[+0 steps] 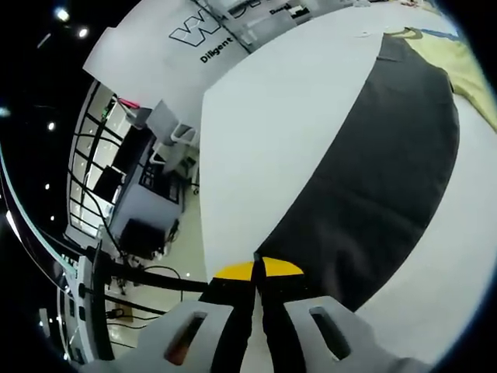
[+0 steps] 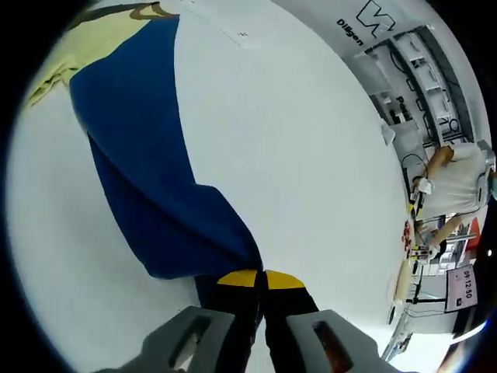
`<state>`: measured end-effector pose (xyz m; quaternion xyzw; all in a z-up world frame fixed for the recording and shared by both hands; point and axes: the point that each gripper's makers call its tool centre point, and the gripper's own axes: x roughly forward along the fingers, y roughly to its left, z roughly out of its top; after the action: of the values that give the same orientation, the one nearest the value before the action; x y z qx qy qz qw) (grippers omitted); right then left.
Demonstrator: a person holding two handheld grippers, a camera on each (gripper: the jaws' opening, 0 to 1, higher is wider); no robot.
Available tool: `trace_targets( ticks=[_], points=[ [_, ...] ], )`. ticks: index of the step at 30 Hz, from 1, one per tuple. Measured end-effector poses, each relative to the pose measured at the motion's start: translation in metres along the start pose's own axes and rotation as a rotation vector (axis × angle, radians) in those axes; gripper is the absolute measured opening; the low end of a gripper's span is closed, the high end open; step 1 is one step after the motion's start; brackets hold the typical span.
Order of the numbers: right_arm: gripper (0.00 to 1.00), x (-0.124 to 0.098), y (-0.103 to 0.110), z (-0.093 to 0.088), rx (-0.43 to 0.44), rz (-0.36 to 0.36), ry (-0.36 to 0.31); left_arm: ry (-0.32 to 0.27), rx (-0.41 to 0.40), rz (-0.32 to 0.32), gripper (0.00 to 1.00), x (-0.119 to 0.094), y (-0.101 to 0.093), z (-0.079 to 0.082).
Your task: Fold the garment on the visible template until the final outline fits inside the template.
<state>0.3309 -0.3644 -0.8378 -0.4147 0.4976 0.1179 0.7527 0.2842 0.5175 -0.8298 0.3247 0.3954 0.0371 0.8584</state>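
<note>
Yellow-tipped jaws sit pressed together at six o'clock in both views, each pinching cloth: the left gripper [image 1: 258,268] nips the near edge of the dark garment [image 1: 373,163], and the right gripper [image 2: 260,278] clamps its blue-looking corner [image 2: 147,179]. From those pinches the fabric stretches over the white table [image 1: 264,132] toward a pale yellow template [image 1: 458,62] at one o'clock in the left gripper view, eleven o'clock in the right. Beyond the table, at three o'clock, a person [image 2: 458,183] stands. My guess: uneven pulling could skew the fold, leaving cloth outside the template, or a thin pinch could slip.
</note>
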Motion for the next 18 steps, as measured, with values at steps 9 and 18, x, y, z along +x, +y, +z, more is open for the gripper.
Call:
trace_targets(
  ticks=[9, 18],
  points=[
    [0.00, -0.004, -0.009, -0.016, 0.101, -0.047, 0.022, -0.024, -0.027, 0.018, 0.05, -0.003, 0.006, 0.002],
    [0.00, -0.019, -0.026, -0.029, 0.182, -0.103, -0.019, -0.098, -0.112, 0.044, 0.05, -0.022, 0.024, 0.015]
  ],
)
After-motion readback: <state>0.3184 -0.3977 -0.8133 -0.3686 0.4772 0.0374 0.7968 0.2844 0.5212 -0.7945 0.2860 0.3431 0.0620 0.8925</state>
